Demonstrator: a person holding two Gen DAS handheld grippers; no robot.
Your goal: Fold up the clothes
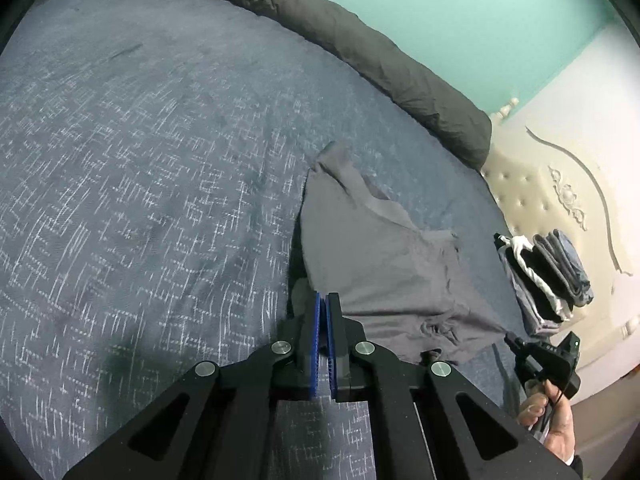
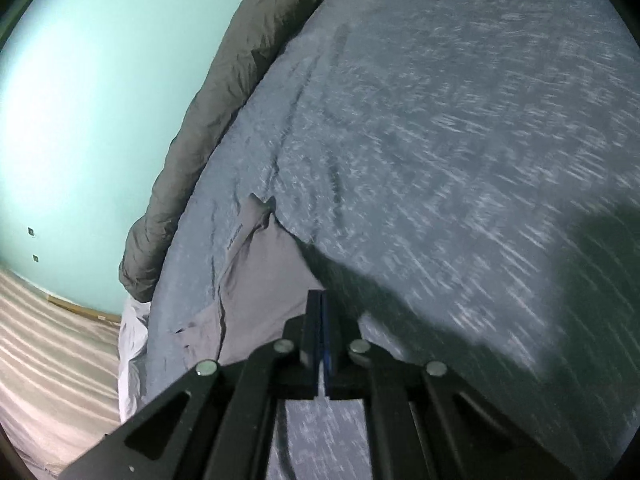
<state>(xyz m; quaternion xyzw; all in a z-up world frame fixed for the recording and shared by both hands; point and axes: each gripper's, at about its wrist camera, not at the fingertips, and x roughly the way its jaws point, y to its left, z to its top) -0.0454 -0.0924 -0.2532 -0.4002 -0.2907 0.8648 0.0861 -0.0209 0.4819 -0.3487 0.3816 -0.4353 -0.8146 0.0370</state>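
Note:
A grey garment (image 1: pixel 380 264) lies rumpled on the blue-grey patterned bedspread (image 1: pixel 140 180). My left gripper (image 1: pixel 322 297) is shut on the garment's near left edge, which is raised a little with a shadow under it. My right gripper (image 1: pixel 509 338), held by a hand (image 1: pixel 556 432), is shut at the garment's near right corner, and the cloth is drawn out toward its tip. In the right wrist view the same garment (image 2: pixel 260 280) runs up to the shut right gripper (image 2: pixel 321 294); the pinch itself is hidden behind the fingers.
A stack of folded clothes (image 1: pixel 548 276) sits on the bed's right side by the cream tufted headboard (image 1: pixel 560 200). A rolled dark grey duvet (image 1: pixel 360 48) lines the far edge along the teal wall (image 1: pixel 460 8). Striped floor (image 2: pixel 48 340) lies beyond the bed's edge.

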